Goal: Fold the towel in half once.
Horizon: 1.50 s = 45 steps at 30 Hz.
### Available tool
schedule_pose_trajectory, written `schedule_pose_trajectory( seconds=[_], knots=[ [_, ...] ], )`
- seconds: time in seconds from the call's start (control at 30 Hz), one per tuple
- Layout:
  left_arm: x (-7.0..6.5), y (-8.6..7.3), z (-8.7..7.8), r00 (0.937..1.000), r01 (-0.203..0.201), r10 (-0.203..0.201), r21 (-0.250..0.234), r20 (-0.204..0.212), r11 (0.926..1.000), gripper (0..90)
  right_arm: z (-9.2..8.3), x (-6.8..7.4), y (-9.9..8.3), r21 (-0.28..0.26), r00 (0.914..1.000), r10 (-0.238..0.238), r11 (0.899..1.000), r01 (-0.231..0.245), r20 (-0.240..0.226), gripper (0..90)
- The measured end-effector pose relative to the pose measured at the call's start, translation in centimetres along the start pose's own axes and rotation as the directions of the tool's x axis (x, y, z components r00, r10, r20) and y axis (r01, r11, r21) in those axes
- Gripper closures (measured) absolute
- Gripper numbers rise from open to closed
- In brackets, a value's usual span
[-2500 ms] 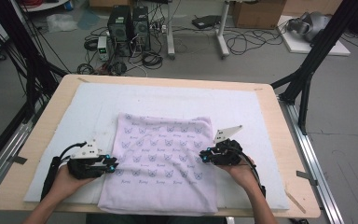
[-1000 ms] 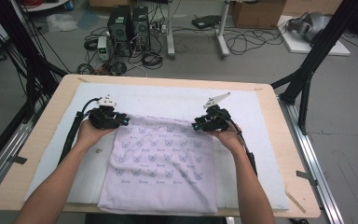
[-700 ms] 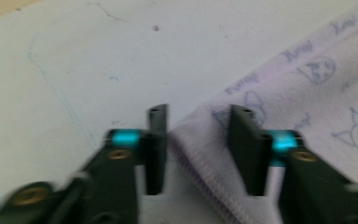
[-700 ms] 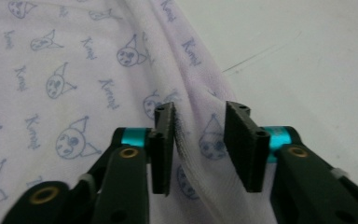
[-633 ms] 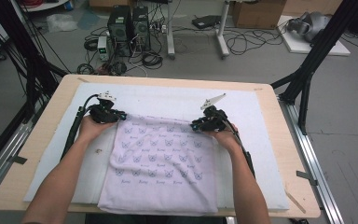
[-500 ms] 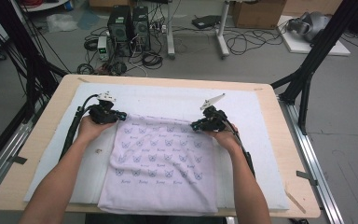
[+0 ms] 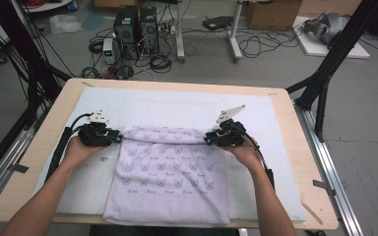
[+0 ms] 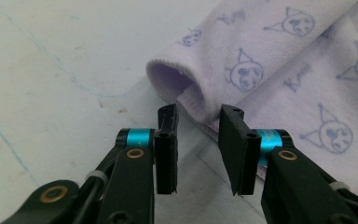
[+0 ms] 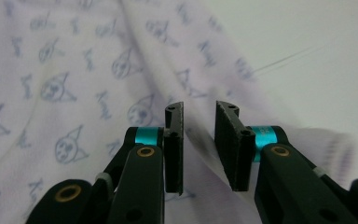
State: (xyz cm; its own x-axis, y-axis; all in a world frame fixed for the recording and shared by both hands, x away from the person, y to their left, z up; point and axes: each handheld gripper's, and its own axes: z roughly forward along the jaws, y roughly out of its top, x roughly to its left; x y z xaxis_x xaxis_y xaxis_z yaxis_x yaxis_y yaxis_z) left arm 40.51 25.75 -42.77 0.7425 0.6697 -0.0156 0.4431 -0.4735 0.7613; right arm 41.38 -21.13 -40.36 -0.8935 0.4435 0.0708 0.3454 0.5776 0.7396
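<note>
A lilac cloth (image 7: 170, 172) printed with cat faces lies folded on the white mat (image 7: 177, 105). Its fold runs along the far side. My left gripper (image 7: 118, 138) sits at the far left corner. In the left gripper view the jaws (image 8: 198, 112) are apart, having just been opening. The rolled end of the cloth (image 8: 270, 60) lies just past the tips, and no pad presses on it. My right gripper (image 7: 207, 140) is at the far right corner. Its jaws (image 9: 199, 106) have also just been opening and hover apart over a ridge of the cloth (image 9: 74, 70).
The mat covers most of a wooden table (image 7: 288, 123) with metal rails along both sides. Black frame posts (image 7: 325, 73) rise at the far corners. Computer towers (image 7: 138, 24) and cables lie on the floor beyond.
Both hands went from the cloth's sides up to its far corners. In the last half second both drew back a little toward the person, the left also outward, and the jaws came apart.
</note>
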Motion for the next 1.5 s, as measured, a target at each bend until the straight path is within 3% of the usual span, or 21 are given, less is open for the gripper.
schedule_pose_trajectory(
  seconds=[0.07,0.2,0.37,0.43,0.5,0.53,0.63,0.77,0.9,0.97,1.07,1.17,1.23,1.3,1.37,1.43,1.5],
  knots=[
    [0.2,0.5,-0.1,0.9999,0.011,-0.011,-0.027,-0.002,0.9996,65.0,-0.8,-0.8,0.0,-0.022,0.9989,0.026,0.999,-0.025,0.040,71.6],
    [0.1,1.6,0.5,0.9999,0.017,-0.017,-0.071,0.005,0.9973,63.6,-1.4,-2.4,-0.5,-0.003,0.9917,0.064,0.998,-0.064,0.112,66.9],
    [0.2,2.6,2.4,0.9995,0.029,-0.028,-0.041,0.011,0.9987,62.5,-0.3,-3.2,-1.2,0.049,0.9881,0.063,0.996,-0.070,0.140,63.7],
    [0.1,2.5,3.3,0.9997,0.026,-0.026,0.014,-0.002,0.9996,63.9,0.4,-3.4,-1.5,0.080,0.9891,0.075,0.993,-0.085,0.127,63.8],
    [0.0,2.2,4.0,0.9997,0.020,-0.021,0.062,0.013,0.9979,65.8,1.1,-3.4,-1.8,0.130,0.9911,0.074,0.988,-0.088,0.111,67.1],
    [0.1,2.2,3.9,0.9995,0.024,-0.025,0.058,0.020,0.9980,68.1,1.3,-3.4,-2.0,0.137,0.9936,0.075,0.987,-0.086,0.085,70.8],
    [-0.1,2.4,3.6,0.9999,-0.002,0.001,0.067,0.014,0.9977,72.5,0.5,-3.3,-1.7,0.123,0.9947,0.078,0.989,-0.085,0.067,72.2],
    [0.0,2.8,2.9,1.0000,0.004,-0.004,0.000,0.005,1.0000,72.3,-1.3,-3.3,-0.8,0.013,0.9934,0.069,0.997,-0.070,0.092,71.3],
    [0.3,3.1,2.2,0.9997,0.023,-0.023,-0.069,-0.011,0.9973,70.9,-1.2,-3.5,0.3,0.010,0.9921,0.044,0.999,-0.045,0.117,67.6],
    [0.5,3.0,2.3,0.9995,0.029,-0.030,-0.061,-0.011,0.9977,69.8,-0.4,-3.9,0.5,0.025,0.9923,0.065,0.997,-0.068,0.106,64.4],
    [0.8,2.5,2.9,0.9995,0.032,-0.032,-0.004,-0.006,0.9995,67.3,1.1,-4.1,0.4,0.073,0.9917,0.055,0.995,-0.064,0.116,62.6],
    [0.8,2.1,3.7,0.9992,0.037,-0.037,0.051,0.010,0.9980,66.0,2.4,-4.4,-0.2,0.143,0.9923,0.071,0.986,-0.085,0.101,64.3],
    [0.7,2.0,3.9,0.9986,0.045,-0.047,0.049,0.024,0.9978,69.2,2.6,-4.3,-0.6,0.153,0.9925,0.072,0.984,-0.087,0.099,68.1],
    [0.5,2.2,3.9,0.9994,0.015,-0.016,0.051,0.029,0.9986,79.2,2.3,-4.3,-0.9,0.141,0.9921,0.092,0.985,-0.103,0.085,76.7],
    [0.2,2.3,3.8,0.9998,-0.004,0.003,0.053,0.020,0.9986,83.3,1.8,-4.4,-1.0,0.150,0.9923,0.103,0.982,-0.112,0.070,84.7],
    [0.4,2.4,3.6,1.0000,0.004,-0.004,0.036,0.006,0.9993,84.3,1.3,-4.3,-1.0,0.164,0.9923,0.108,0.980,-0.117,0.060,86.2],
    [0.6,2.6,3.2,0.9995,0.028,-0.028,-0.011,-0.013,0.9996,84.4,0.8,-4.2,-0.9,0.152,0.9930,0.098,0.983,-0.107,0.065,86.7]
  ],
)
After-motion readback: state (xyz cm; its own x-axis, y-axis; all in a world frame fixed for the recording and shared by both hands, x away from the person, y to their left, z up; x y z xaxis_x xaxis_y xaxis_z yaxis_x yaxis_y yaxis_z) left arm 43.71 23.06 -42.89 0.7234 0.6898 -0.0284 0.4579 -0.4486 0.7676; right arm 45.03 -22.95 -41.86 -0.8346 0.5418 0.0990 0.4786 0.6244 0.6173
